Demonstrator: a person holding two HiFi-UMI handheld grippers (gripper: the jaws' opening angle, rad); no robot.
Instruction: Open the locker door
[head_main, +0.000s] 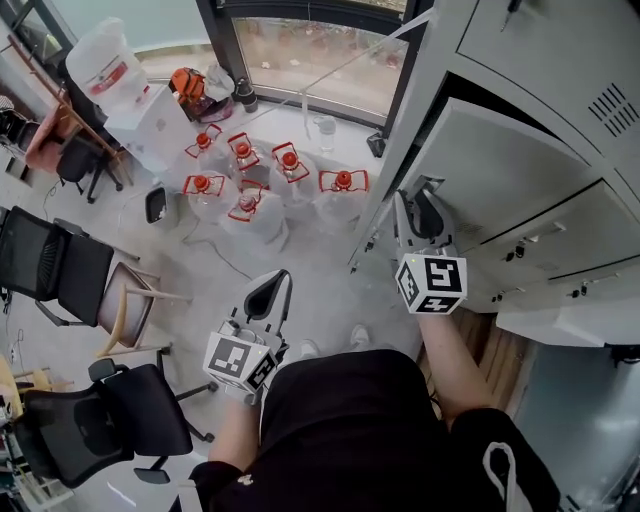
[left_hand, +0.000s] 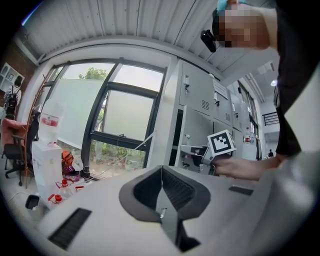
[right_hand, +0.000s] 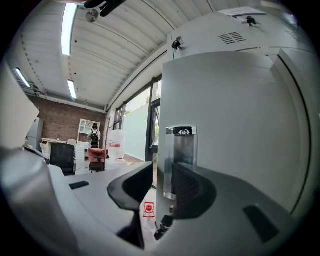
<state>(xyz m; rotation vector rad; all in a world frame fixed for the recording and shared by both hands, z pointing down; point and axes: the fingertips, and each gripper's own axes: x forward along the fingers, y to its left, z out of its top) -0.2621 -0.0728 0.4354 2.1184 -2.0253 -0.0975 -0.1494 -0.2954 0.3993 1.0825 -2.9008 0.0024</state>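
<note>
The grey locker door (head_main: 500, 170) stands slightly ajar in the bank of lockers at the right of the head view. My right gripper (head_main: 420, 202) is up at the door's left free edge. In the right gripper view the door (right_hand: 235, 125) fills the right side, with its metal handle plate (right_hand: 182, 145) at the edge. The right gripper (right_hand: 162, 175) straddles that edge: one jaw lies over the handle side, while a thin gap shows between the other jaw and the edge. My left gripper (head_main: 280, 280) hangs low over the floor, away from the lockers, jaws shut (left_hand: 161, 172) on nothing.
Several water jugs with red caps (head_main: 265, 175) stand on the floor by the window. Black office chairs (head_main: 60, 270) (head_main: 120, 420) and a wooden chair (head_main: 130, 310) are at the left. More closed lockers (head_main: 560, 50) surround the door. A person stands far off (right_hand: 94, 135).
</note>
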